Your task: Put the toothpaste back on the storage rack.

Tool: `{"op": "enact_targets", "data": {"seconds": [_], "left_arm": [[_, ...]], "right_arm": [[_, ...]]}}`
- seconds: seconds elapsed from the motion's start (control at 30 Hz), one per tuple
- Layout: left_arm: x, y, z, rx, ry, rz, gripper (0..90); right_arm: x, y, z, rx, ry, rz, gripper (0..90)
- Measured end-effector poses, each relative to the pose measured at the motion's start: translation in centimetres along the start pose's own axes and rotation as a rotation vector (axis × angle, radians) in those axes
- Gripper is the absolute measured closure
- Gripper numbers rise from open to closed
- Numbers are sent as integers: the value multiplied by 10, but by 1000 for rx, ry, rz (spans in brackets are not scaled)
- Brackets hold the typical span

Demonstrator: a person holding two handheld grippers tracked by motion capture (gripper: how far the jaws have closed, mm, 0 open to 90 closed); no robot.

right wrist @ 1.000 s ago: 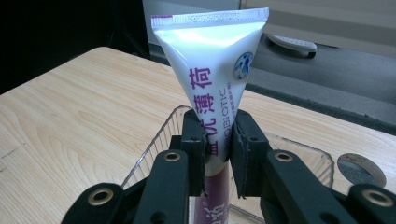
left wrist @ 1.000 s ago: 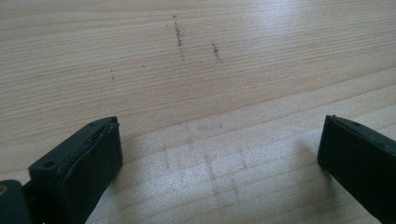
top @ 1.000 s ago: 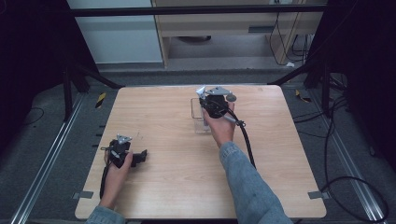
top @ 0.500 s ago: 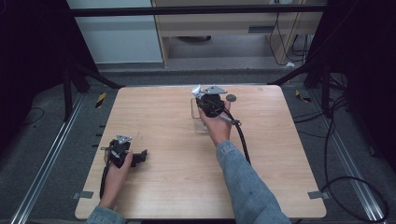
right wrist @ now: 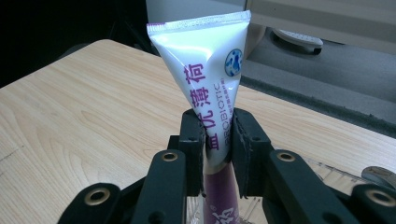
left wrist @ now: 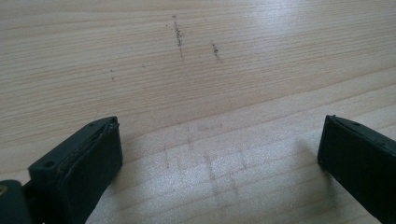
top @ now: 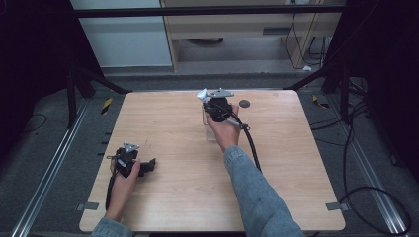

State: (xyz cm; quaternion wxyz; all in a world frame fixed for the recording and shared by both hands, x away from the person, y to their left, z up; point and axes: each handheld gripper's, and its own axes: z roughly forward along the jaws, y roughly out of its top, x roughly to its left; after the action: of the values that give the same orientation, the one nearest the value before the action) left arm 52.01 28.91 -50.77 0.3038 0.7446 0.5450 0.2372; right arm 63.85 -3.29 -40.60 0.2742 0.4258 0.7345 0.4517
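Right gripper [top: 205, 96] grips a white tube [top: 202, 94] — left gripper [top: 148, 165] rests on the table [top: 296, 163].

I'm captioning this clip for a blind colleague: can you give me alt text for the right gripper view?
The right gripper has its two black jaws shut on a white and purple tube, which stands up with its flat crimped end on top. Behind it lie the light wooden table and, past its far edge, a grey floor.

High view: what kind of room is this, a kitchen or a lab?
Probably a lab or workshop: a bare wooden table fenced by black frame bars, cables across grey floor, and metal rails.
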Motion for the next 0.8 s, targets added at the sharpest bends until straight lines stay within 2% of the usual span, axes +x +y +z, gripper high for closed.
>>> {"op": "enact_targets", "data": {"seconds": [0.47,0.8], "left_arm": [[0,0,0,0,-1,1,0],[0,0,0,0,-2,1,0]], "right_arm": [[1,2,5,10,9,7,742],[1,1,-1,7,22,14,732]]}}
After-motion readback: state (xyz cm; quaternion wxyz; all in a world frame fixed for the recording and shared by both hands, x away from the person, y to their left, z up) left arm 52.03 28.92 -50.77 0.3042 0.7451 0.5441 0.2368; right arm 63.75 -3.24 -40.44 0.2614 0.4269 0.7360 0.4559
